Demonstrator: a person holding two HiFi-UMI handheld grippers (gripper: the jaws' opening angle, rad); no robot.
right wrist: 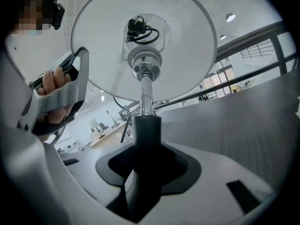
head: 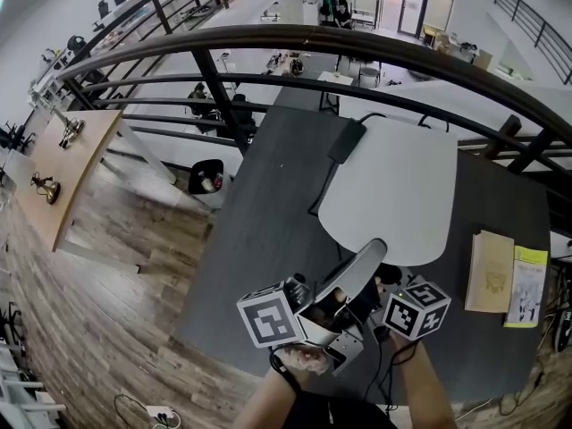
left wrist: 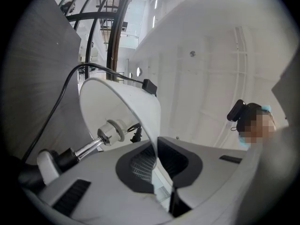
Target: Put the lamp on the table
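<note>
- The left gripper (left wrist: 161, 172), nearest to the camera, is almost closed and pinches the thin rim of the white shade (left wrist: 122, 107).
- The right gripper (right wrist: 145, 172) has its jaws wide and clamps the dark stem (right wrist: 146, 130) between them.
- The lamp (head: 393, 186) hangs tilted above the dark tabletop (head: 268, 239). I cannot see its base.
- I judge the shade to be light, thin and easy to dent, so it should only guide. The stiff stem should carry the weight.
- The cable (head: 326, 186) lies across the tabletop and may pull.
</note>
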